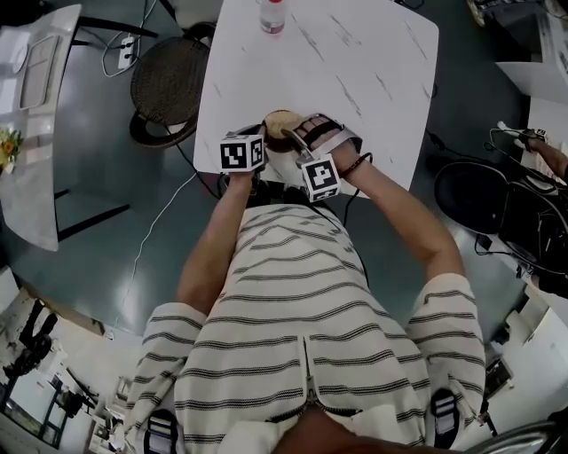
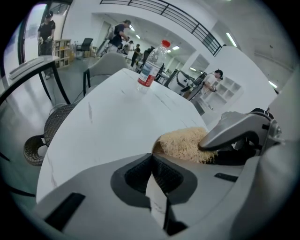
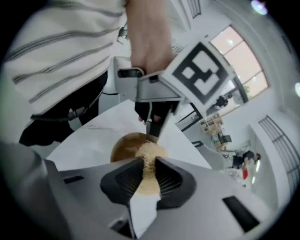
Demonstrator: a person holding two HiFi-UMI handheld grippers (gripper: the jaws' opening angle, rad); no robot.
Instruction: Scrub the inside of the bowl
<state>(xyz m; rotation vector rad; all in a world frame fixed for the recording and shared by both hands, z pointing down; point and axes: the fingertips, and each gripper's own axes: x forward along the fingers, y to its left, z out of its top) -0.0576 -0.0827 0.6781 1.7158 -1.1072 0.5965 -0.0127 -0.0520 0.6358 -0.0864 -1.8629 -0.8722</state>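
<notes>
Scrubber (image 3: 148,154), soft and springy, squashed in the right gripper's (image 3: 149,173) closed jaws, down in the brown bowl (image 3: 123,147) at the table's (image 1: 355,71) near edge. Left gripper (image 3: 152,132) pinches the thin rim. The bowl is probably light and skiddy, so that rim hold looks right.

The bowl (image 1: 279,118) is mostly hidden; the bottle (image 1: 272,16) is cut off above.

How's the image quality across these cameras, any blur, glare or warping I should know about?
Head view: strongly warped, the table edges bow, lighting even. Left gripper view: fisheye with dark corners, the bottle fairly sharp, its tongs soft. Right gripper view: windows blown out upper right, scrubber blurry.
</notes>
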